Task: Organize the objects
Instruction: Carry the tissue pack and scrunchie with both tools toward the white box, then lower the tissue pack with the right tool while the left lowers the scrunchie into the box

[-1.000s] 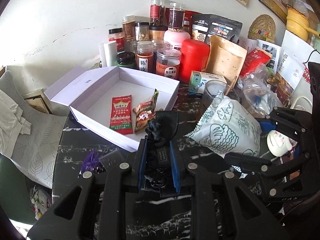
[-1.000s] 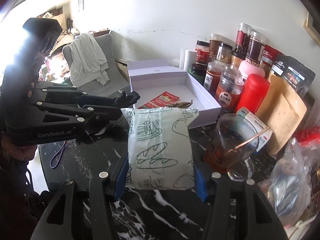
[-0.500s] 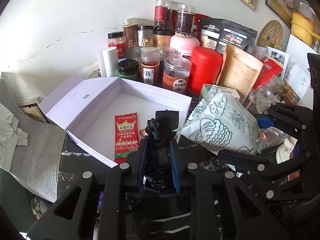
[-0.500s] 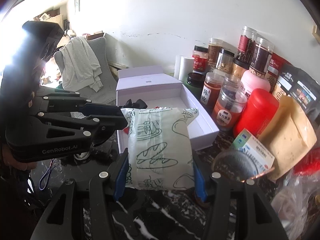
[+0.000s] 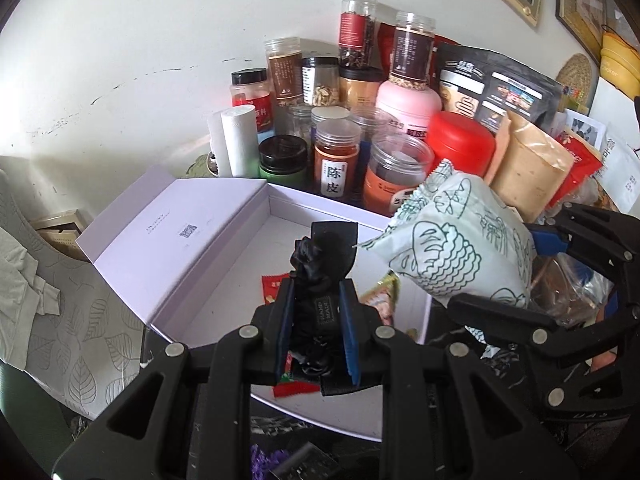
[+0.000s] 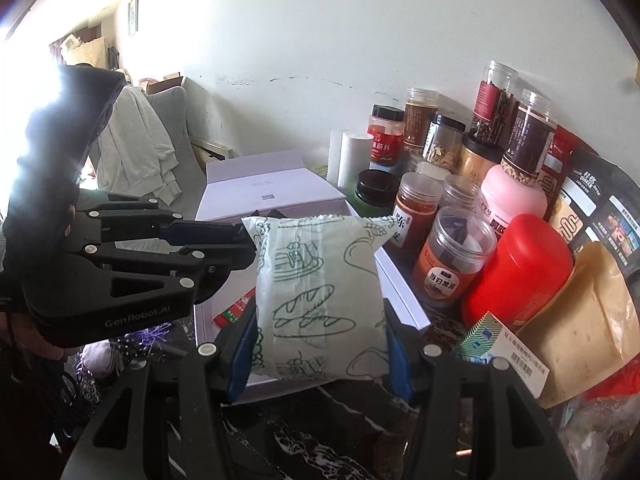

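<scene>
My left gripper [image 5: 316,332] is shut on a black crumpled fabric item [image 5: 320,264] and holds it above the open white box [image 5: 224,280]. My right gripper [image 6: 320,344] is shut on a pale green bread packet [image 6: 316,296] and holds it over the box's right rim [image 6: 400,292]; the packet also shows in the left wrist view [image 5: 460,240]. A red sachet [image 5: 272,284] and a snack packet [image 5: 380,296] lie in the box, partly hidden by my left fingers. The left gripper [image 6: 240,244] sits just left of the green packet.
Several jars [image 5: 336,164], a red canister [image 5: 460,144], a pink bottle [image 5: 408,104], a brown pouch [image 5: 528,168] and a black bag [image 5: 492,88] crowd the wall behind the box. A small carton [image 6: 504,356] lies on the black marble table [image 6: 328,440]. A chair with clothes [image 6: 136,148] stands at the left.
Both grippers have moved forward towards the box with their loads. The black fabric now hangs over the box's inside and the green packet over its right rim.
</scene>
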{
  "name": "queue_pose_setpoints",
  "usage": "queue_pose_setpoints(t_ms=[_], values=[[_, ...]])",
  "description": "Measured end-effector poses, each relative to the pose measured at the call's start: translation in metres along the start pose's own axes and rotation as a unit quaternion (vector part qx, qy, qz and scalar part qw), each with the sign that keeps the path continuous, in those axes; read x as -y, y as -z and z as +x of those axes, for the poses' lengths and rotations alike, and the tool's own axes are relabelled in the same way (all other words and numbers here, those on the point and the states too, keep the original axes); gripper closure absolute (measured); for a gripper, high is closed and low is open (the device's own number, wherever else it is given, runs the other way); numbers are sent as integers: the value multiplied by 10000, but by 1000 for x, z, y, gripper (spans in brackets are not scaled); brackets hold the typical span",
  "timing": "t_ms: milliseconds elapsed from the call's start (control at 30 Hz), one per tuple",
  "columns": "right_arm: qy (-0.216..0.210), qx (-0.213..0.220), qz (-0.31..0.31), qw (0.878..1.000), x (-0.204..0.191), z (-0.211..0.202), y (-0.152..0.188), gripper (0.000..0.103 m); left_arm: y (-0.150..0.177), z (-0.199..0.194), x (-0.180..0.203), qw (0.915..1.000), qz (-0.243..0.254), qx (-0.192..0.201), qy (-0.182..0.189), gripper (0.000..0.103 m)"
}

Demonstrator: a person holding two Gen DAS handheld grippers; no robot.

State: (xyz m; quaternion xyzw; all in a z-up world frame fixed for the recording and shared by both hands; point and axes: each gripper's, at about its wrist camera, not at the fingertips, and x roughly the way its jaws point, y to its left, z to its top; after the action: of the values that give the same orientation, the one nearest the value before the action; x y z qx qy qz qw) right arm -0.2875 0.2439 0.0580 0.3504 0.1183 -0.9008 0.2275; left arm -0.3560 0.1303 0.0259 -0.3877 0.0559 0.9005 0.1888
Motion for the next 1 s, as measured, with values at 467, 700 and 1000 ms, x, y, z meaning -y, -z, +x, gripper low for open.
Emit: queue_pose_setpoints(t_ms=[467,700,1000], values=[[203,-25,350,9992,15,56,-35,47,-29,55,-40,9998,-36,-85,-176,82],[329,-105,481,9982,26,86,-44,47,-39,90,-53,9994,39,-244,-239,82],[341,-394,560,9971,30,121,-38,47,-35,135,-57,9979,42,-617,-177,82]])
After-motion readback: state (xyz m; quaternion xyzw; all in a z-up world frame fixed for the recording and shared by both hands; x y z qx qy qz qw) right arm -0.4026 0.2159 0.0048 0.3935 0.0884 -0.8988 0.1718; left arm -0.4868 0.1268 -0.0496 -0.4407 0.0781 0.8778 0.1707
